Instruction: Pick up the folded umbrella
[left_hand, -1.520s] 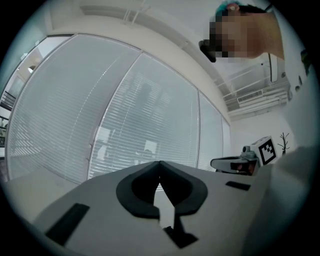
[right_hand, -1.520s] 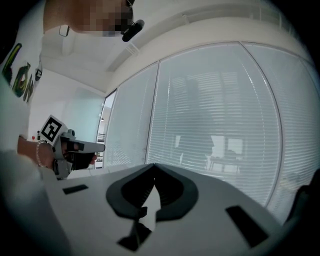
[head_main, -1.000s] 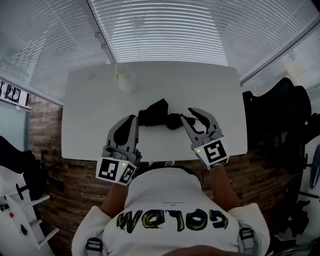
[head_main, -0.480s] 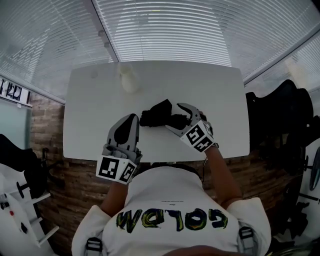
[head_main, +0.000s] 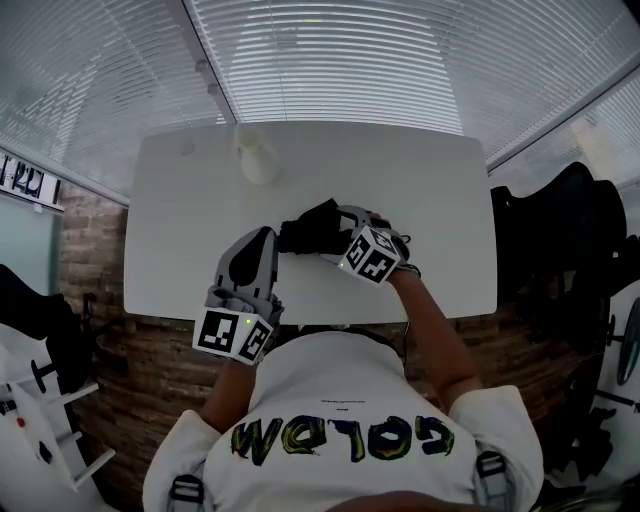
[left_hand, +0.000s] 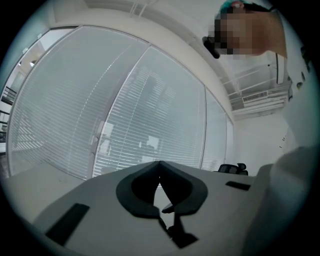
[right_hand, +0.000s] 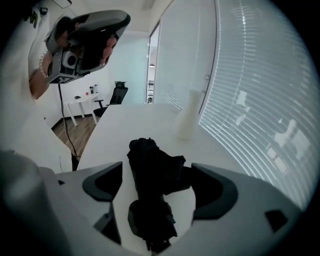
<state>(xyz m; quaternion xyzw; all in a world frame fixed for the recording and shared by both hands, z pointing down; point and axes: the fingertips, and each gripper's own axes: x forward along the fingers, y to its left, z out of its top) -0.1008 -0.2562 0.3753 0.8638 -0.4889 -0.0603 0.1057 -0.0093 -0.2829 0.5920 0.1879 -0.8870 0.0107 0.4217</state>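
Grey right gripper tilted over umbrella

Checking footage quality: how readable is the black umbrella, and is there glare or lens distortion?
Head view: bright blinds, table edges bowed by the wide lens, umbrella a detail-less dark shape. Right gripper view: fisheye with black corners, umbrella sharp in outline but folds barely readable. Left gripper view: same black corners, blinds evenly bright.

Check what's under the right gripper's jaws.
The black folded umbrella lies on the white table, between the jaws of the right gripper. The jaws have just been opening and do not press it. In the head view, the gripper covers part of the umbrella.
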